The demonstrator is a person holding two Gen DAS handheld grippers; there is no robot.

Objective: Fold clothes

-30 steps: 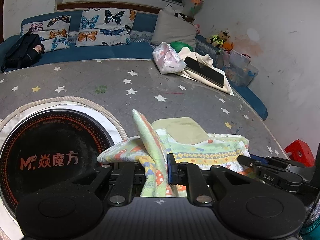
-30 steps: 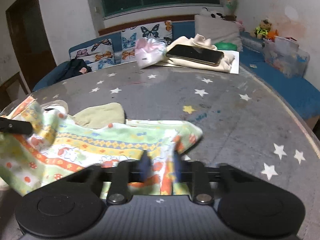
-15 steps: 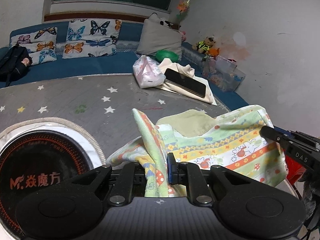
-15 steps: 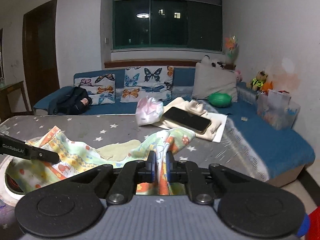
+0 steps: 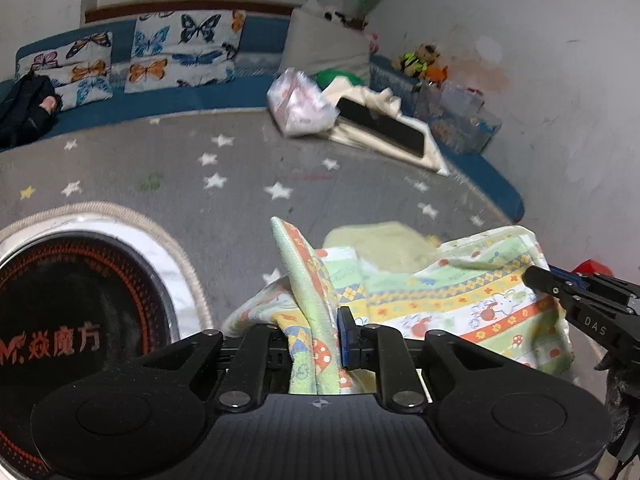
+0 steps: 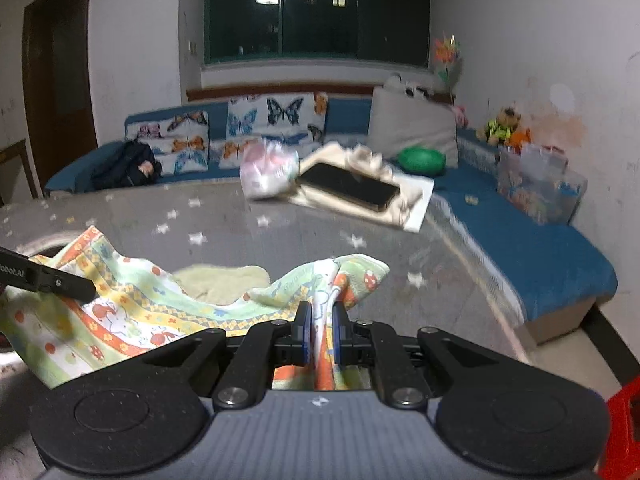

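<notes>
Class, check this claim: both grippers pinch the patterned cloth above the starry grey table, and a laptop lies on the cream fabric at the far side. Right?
Not quite. The dark thing on the cream fabric is a phone, not a laptop, as the right wrist view shows. The rest stands.

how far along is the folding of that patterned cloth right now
Early. Done: both grippers have a hold, the left gripper and right gripper each pinching an edge of the patterned cloth. In hand: it hangs lifted between them above the star table. Left: no neat fold shows yet; a pale green piece lies untouched.
</notes>
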